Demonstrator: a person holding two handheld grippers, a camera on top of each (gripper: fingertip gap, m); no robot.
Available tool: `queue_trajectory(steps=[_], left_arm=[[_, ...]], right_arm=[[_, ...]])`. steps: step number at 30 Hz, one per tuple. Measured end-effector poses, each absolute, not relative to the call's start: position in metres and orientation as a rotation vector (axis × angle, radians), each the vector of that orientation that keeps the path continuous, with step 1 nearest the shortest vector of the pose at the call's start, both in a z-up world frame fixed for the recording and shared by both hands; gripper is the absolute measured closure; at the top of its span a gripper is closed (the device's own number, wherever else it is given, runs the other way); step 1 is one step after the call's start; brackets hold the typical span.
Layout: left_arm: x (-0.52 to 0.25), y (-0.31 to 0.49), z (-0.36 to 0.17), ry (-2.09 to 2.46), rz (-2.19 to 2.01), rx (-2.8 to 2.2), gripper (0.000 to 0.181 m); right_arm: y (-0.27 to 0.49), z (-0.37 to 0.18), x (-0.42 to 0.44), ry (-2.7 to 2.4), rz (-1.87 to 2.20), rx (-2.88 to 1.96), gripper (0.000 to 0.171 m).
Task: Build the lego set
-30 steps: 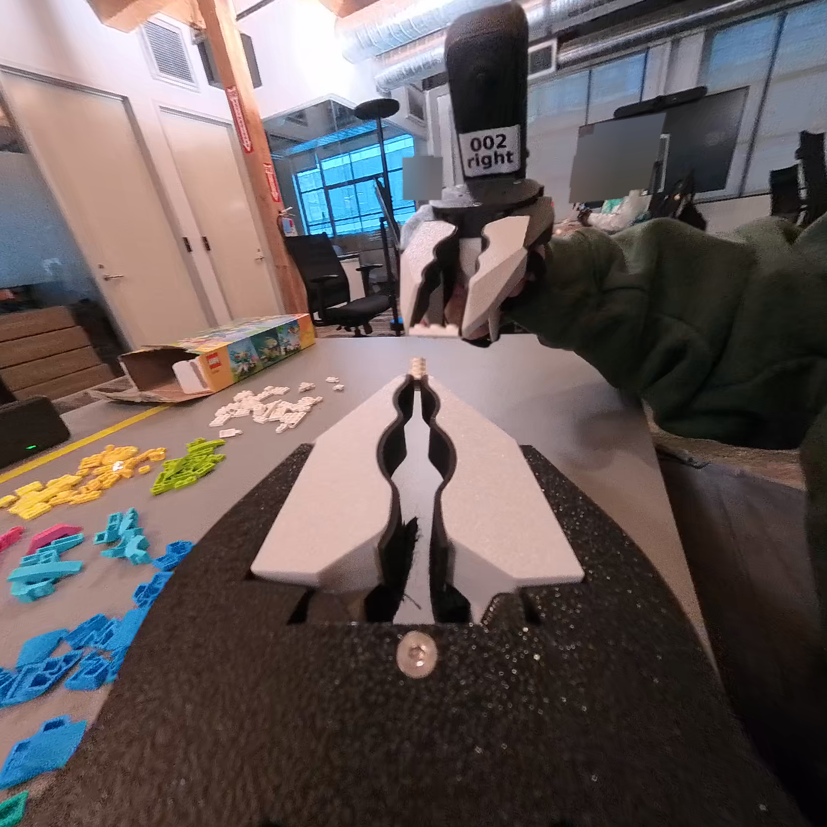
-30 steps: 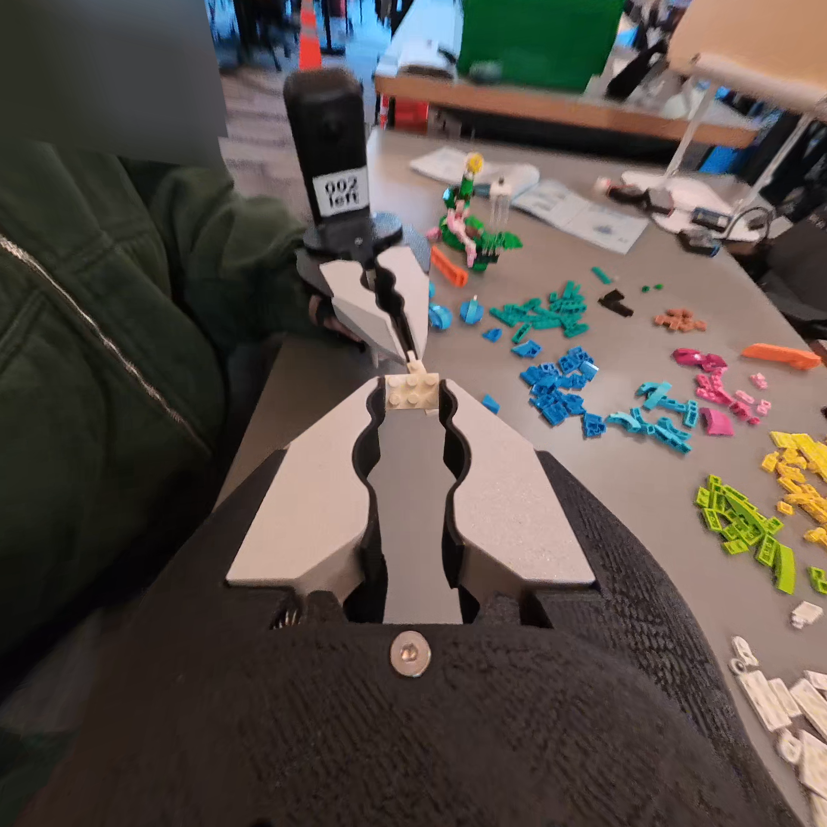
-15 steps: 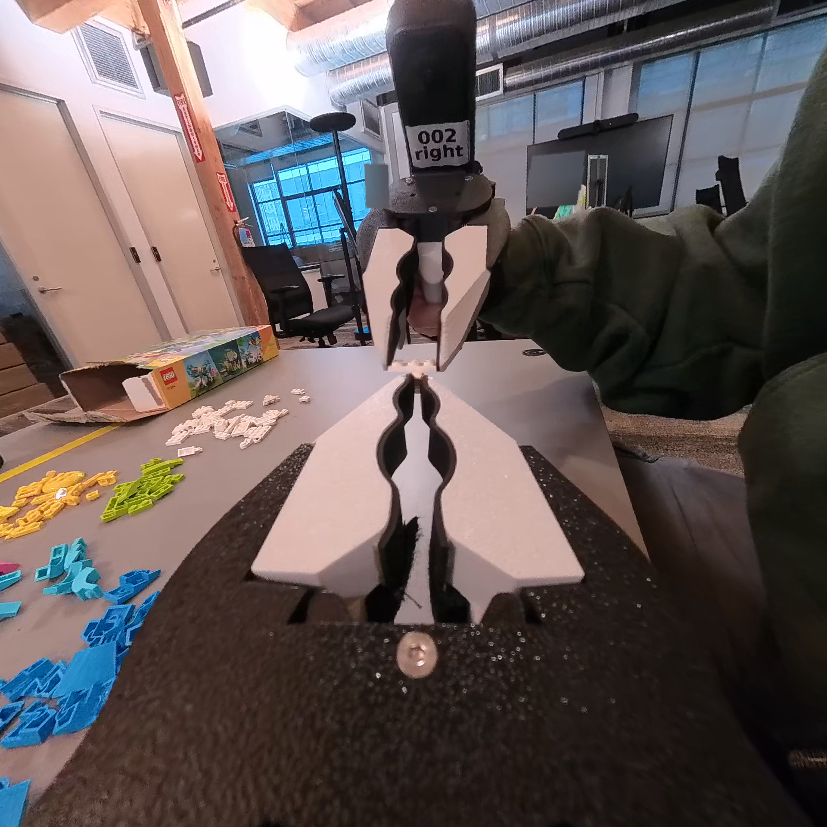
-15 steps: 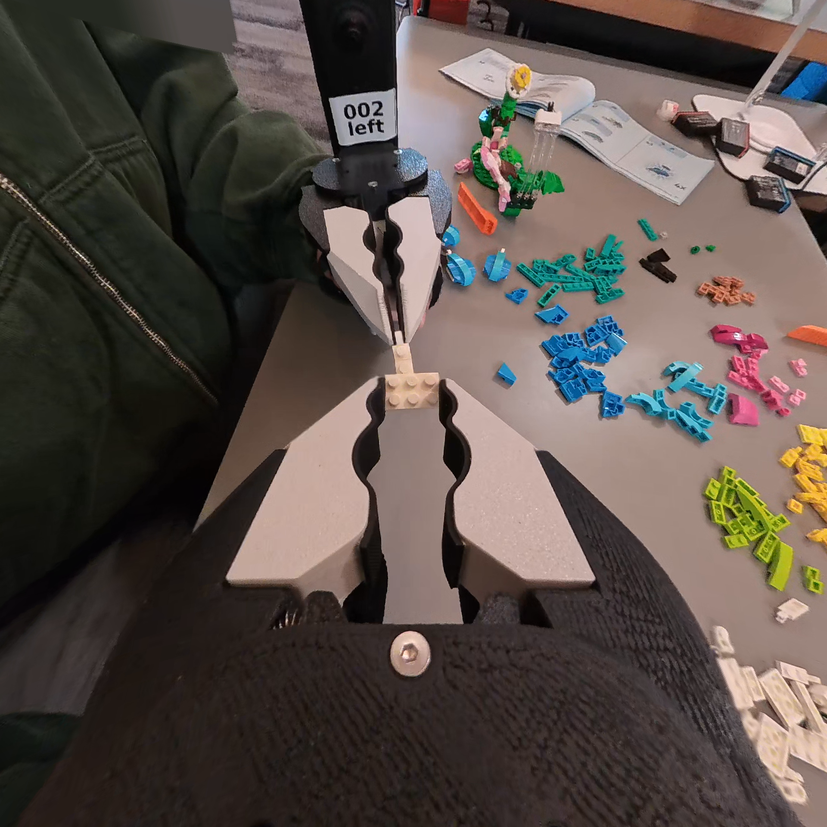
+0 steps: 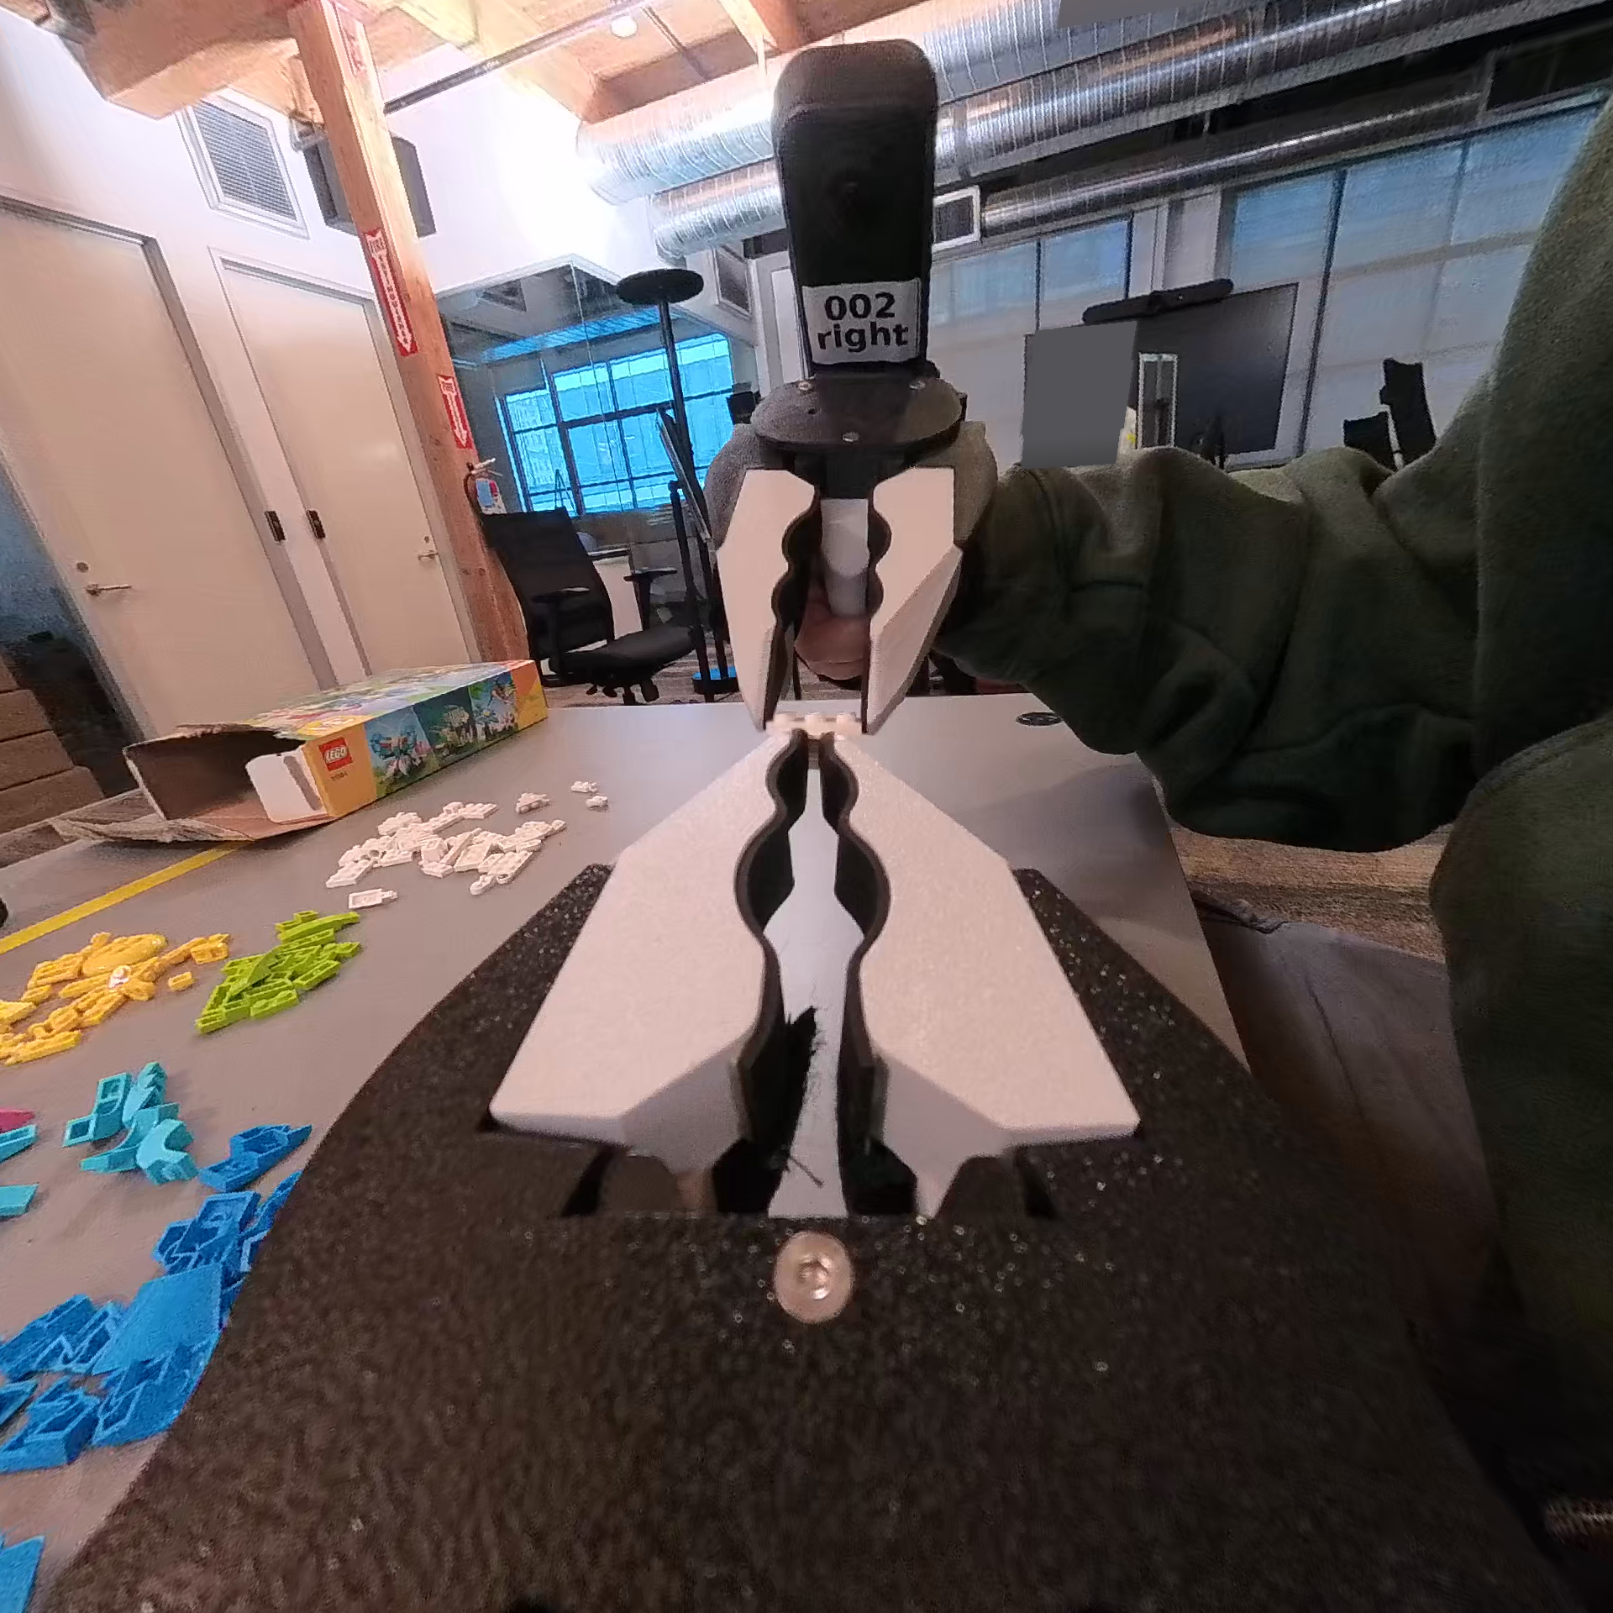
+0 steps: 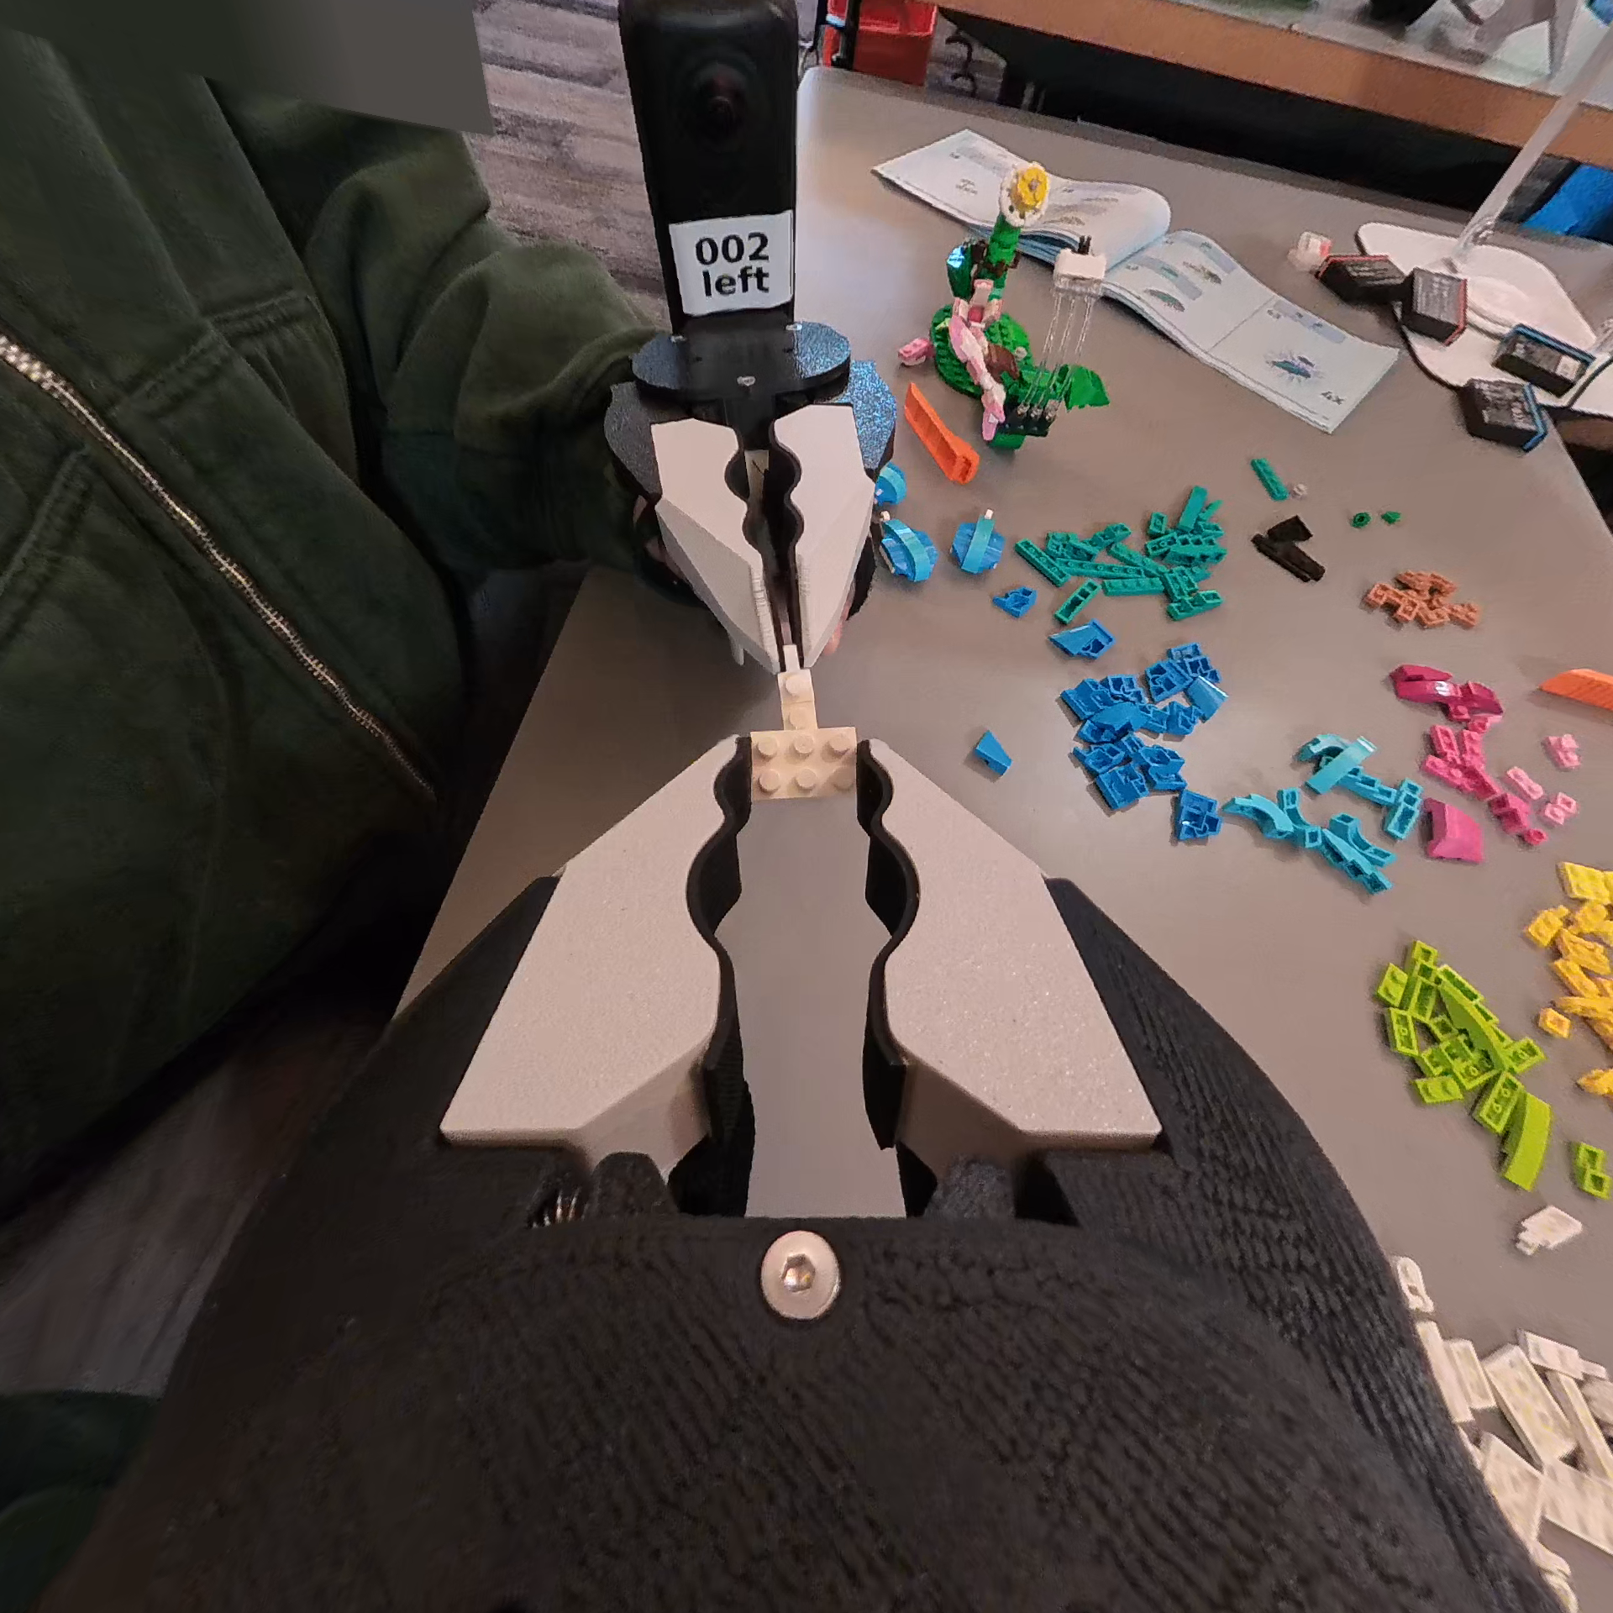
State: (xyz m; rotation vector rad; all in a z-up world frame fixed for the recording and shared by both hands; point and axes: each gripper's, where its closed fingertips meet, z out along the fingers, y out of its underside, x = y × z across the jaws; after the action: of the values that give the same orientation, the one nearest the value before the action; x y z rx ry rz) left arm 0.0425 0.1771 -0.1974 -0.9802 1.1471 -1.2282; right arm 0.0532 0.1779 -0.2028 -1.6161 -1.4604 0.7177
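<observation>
My right gripper point(image 6: 803, 772) is shut on a white two-by-three lego plate point(image 6: 803, 764), held flat with studs up above the table's near edge. My left gripper point(image 6: 790, 659) faces it tip to tip and is shut on a narrow white lego plate point(image 6: 796, 694), whose far end meets the wider plate's edge. In the left wrist view my left gripper point(image 5: 809, 742) is closed, its tips touching the white plate point(image 5: 816, 722) held by the right gripper point(image 5: 816, 720). The narrow plate is almost hidden there.
Sorted lego piles lie on the grey table point(image 6: 1004, 916): teal point(image 6: 1126, 559), blue point(image 6: 1135, 733), pink point(image 6: 1484, 751), lime point(image 6: 1466, 1047), yellow point(image 6: 1580, 943), white point(image 6: 1519, 1431). A part-built green flower model point(image 6: 1004, 349) and an instruction booklet point(image 6: 1222, 288) sit farther back. An open lego box point(image 5: 349, 751) lies on the far side. Only a small space, under 4 cm, lies between the two pairs of fingers.
The two grippers have come together. The narrow plate in my left gripper, apart from the wider plate a second ago, now meets its edge. Both views have tilted a little.
</observation>
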Motion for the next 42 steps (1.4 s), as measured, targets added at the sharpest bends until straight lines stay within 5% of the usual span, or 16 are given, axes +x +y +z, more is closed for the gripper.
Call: queue_trajectory(steps=[31,42], left_arm=[[0.041,0.178,-0.195,1.125,-1.237,-0.979,0.181],[0.036,0.190,-0.190,1.037,-1.309,-1.024,0.181]], right_arm=[[0.180,-0.198,0.051,-1.446,0.680,-1.602,0.148],[0.189,-0.201,0.048,-1.500,0.267,-1.480,0.146]])
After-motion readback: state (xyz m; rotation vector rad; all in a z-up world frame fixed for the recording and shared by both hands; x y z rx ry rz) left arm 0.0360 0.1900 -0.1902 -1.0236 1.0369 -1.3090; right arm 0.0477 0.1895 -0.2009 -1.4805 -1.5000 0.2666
